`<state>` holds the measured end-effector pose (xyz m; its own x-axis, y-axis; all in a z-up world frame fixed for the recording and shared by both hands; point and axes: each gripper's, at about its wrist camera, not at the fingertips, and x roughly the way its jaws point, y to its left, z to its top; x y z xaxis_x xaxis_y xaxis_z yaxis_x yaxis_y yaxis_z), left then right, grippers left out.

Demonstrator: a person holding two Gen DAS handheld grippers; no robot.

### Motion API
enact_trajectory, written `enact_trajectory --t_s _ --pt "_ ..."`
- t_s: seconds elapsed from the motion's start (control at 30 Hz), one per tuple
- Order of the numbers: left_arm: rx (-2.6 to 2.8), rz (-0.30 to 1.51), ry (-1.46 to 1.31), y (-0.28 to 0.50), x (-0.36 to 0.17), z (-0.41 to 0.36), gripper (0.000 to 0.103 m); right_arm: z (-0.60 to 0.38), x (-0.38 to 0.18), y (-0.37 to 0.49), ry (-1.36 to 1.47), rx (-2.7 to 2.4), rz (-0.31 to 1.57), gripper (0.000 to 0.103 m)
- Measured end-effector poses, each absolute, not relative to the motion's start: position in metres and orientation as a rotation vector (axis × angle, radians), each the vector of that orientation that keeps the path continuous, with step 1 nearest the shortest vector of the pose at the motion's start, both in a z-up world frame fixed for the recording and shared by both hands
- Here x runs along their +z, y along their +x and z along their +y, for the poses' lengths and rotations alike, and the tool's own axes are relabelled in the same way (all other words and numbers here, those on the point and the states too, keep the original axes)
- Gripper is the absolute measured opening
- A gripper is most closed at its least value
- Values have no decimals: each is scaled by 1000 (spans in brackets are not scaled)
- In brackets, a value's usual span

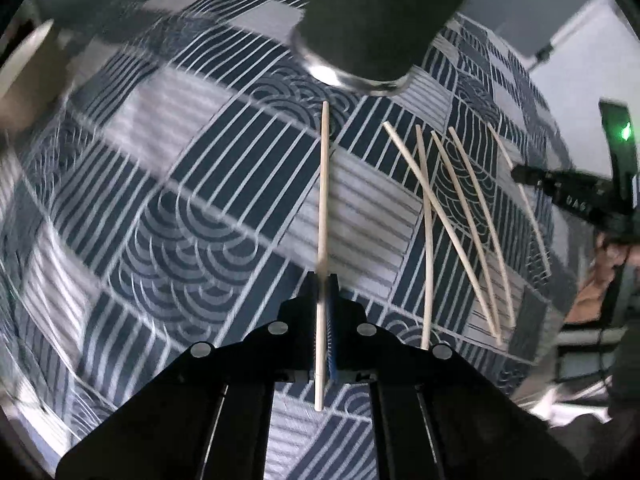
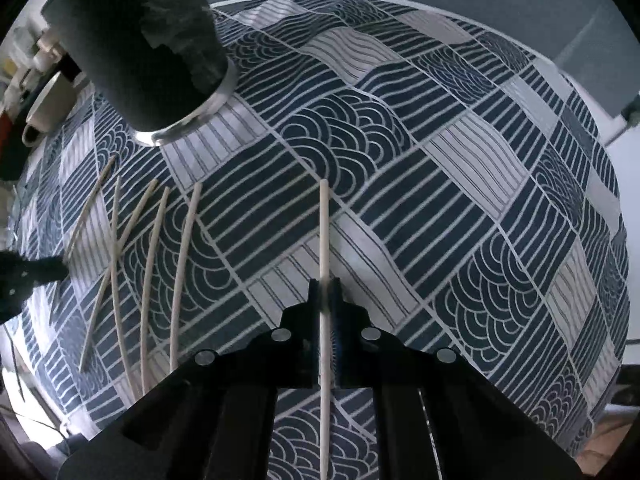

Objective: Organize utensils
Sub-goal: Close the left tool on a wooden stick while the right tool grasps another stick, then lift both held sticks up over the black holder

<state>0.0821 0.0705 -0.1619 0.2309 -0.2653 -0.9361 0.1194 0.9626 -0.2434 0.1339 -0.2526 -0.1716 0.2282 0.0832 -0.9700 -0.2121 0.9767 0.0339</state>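
Note:
My left gripper (image 1: 325, 280) is shut on a pale wooden chopstick (image 1: 323, 184) that points forward toward the dark cylindrical holder (image 1: 372, 20) with a metal base rim. My right gripper (image 2: 325, 284) is shut on another chopstick (image 2: 324, 232), held above the patterned cloth. Several loose chopsticks (image 1: 460, 220) lie on the cloth right of the left gripper; they also show in the right wrist view (image 2: 148, 264), left of the right gripper, below the holder (image 2: 148, 48). The right gripper's tip (image 1: 532, 176) shows at the right edge of the left wrist view.
A blue-and-white patterned tablecloth (image 2: 440, 200) covers the table. A white mug (image 2: 48, 112) and other items stand at the far left edge in the right wrist view. A pale rounded object (image 1: 24, 64) is blurred at the left in the left wrist view.

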Motion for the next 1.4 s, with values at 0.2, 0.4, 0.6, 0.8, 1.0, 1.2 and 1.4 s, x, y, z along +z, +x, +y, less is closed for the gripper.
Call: enact_trajectory --t_s 0.2,0.4,0.6,0.8,1.0,1.2,1.4 --pt "-201 1324 -187 70 -160 93 4 -271 -166 135 -21 210 1332 4" --pt "-115 1299 -198 79 -144 119 5 -280 -146 143 2 217 1295 5" --pt "-68 1218 -201 96 -113 135 5 -285 -118 159 7 221 1230 5" --pt "-66 1143 -225 117 -84 135 5 -282 -88 178 12 240 1161 5" --pt "-90 1057 -196 143 -47 115 5 -265 -52 200 4 281 1066 5" --pt "-121 964 -166 167 -6 97 5 -244 -10 223 19 343 964 5" --pt "-156 889 -170 185 25 78 5 -220 25 243 12 373 874 5"
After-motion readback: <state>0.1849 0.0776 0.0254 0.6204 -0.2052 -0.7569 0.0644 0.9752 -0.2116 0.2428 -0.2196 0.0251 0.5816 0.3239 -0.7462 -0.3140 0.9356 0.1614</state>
